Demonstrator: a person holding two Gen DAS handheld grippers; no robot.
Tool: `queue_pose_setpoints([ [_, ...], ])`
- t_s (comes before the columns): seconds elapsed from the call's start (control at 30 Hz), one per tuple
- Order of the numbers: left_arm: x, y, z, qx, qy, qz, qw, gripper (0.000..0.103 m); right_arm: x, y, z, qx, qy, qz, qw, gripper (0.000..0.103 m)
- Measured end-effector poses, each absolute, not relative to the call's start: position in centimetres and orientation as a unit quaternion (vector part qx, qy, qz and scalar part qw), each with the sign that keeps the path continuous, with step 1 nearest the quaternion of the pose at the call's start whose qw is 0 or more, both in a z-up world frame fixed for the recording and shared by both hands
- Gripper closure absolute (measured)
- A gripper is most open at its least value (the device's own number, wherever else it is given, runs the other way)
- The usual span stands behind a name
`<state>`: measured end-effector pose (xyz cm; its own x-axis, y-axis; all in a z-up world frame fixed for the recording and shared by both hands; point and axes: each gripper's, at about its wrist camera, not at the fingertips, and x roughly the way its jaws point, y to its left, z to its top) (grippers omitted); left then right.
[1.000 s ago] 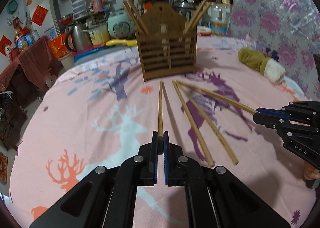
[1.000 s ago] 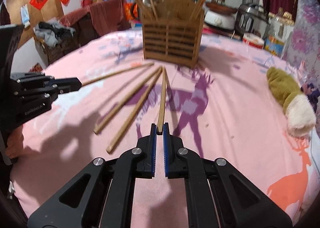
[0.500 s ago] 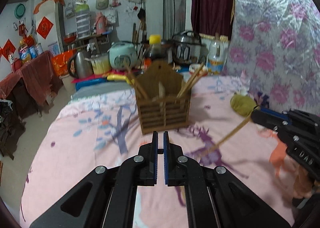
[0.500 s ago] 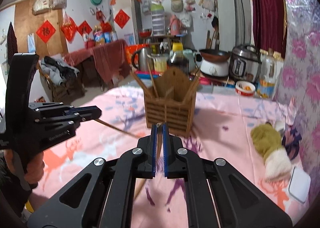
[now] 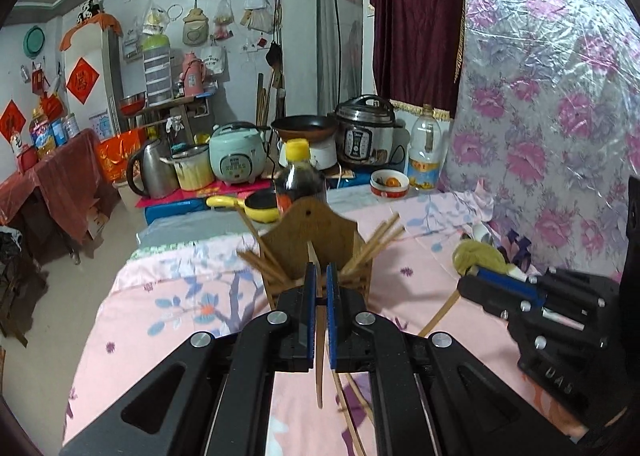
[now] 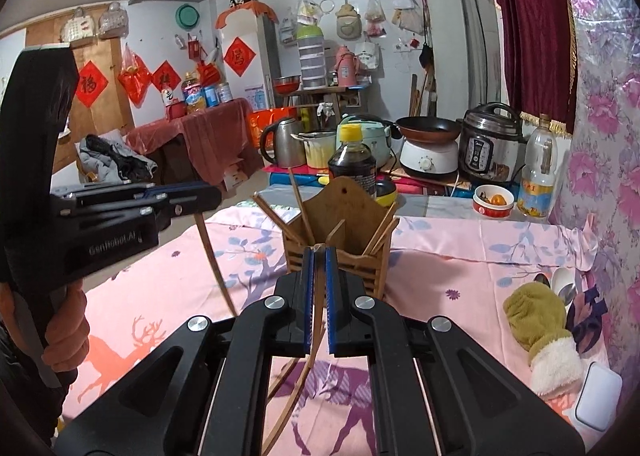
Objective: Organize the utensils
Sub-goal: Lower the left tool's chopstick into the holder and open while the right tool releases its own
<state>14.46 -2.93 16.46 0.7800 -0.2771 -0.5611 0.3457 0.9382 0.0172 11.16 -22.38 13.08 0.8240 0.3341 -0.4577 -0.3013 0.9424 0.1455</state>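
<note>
Your left gripper (image 5: 318,296) has its blue-padded jaws nearly closed on a single slim wooden chopstick (image 5: 319,368), which hangs almost straight down from the pads with its lower end in the air above the pink deer-print tablecloth (image 5: 168,308). Your right gripper (image 6: 318,284) is pinched in the same way on a second thin wooden chopstick (image 6: 308,368), and that one slants down and to the left beneath the pads. From the right wrist camera you can see the left gripper's fingers (image 6: 176,195) off to the left with their chopstick dangling below them, well apart from the holder. The brown slatted wooden chopstick holder (image 6: 340,223) stands upright on the cloth directly ahead of both grippers, and it has bundles of chopsticks leaning outward in its left and right compartments. More loose wooden chopsticks (image 5: 352,416) lie flat on the cloth under the left gripper. An olive-green knitted mitten with a white fleece cuff (image 6: 536,328) rests on the cloth to the right, and a dark sauce bottle with a yellow cap (image 6: 352,159) stands just behind the holder.
</note>
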Motion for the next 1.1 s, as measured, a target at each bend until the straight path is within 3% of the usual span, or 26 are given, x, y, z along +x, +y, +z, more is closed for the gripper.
queue_pose_setpoints([
  [0.2, 18.4, -3.6, 20.7, 0.040, 0.259, -0.156, 0.952, 0.098, 14.2, -22.8, 15.3, 0.055, 0.225, 0.153, 0.961, 0.097],
  [0.4, 21.6, -3.4, 24.2, 0.001, 0.202, -0.135, 0.970, 0.098, 17.0, -22.2, 18.2, 0.062, 0.151, 0.114, 0.980, 0.097],
  [0.53, 23.5, -3.5, 22.3, -0.001, 0.174, -0.090, 0.981, 0.098, 19.1, -22.0, 16.5, 0.076, 0.137, 0.085, 0.984, 0.097],
  [0.63, 25.3, -3.1, 18.5, -0.015, 0.208, -0.086, 0.974, 0.097, 21.1, -22.1, 13.4, 0.089, 0.166, 0.085, 0.979, 0.096],
  [0.67, 25.9, -2.8, 17.0, -0.025, 0.228, -0.089, 0.969, 0.086, 21.8, -22.2, 12.4, 0.089, 0.177, 0.084, 0.976, 0.092],
  [0.7, 26.3, -2.5, 16.0, -0.034, 0.244, -0.090, 0.965, 0.060, 22.6, -22.1, 11.7, 0.080, 0.195, 0.081, 0.974, 0.092],
  [0.73, 26.5, -2.1, 15.3, -0.042, 0.250, -0.089, 0.963, 0.051, 23.2, -22.3, 11.2, 0.076, 0.206, 0.076, 0.973, 0.092],
  [0.87, 26.0, -0.9, 13.9, -0.058, 0.249, -0.101, 0.962, 0.047, 23.3, -23.4, 11.2, 0.112, 0.205, 0.087, 0.968, 0.089],
  [0.93, 25.7, -0.4, 13.7, -0.057, 0.251, -0.100, 0.961, 0.039, 23.1, -23.3, 11.3, 0.107, 0.200, 0.077, 0.971, 0.086],
  [1.03, 25.5, -0.1, 14.0, -0.053, 0.248, -0.093, 0.963, 0.026, 22.6, -22.5, 11.3, 0.095, 0.199, 0.077, 0.972, 0.077],
  [1.1, 25.0, 0.4, 14.1, -0.056, 0.245, -0.087, 0.964, 0.008, 22.2, -22.1, 11.5, 0.088, 0.196, 0.075, 0.974, 0.068],
])
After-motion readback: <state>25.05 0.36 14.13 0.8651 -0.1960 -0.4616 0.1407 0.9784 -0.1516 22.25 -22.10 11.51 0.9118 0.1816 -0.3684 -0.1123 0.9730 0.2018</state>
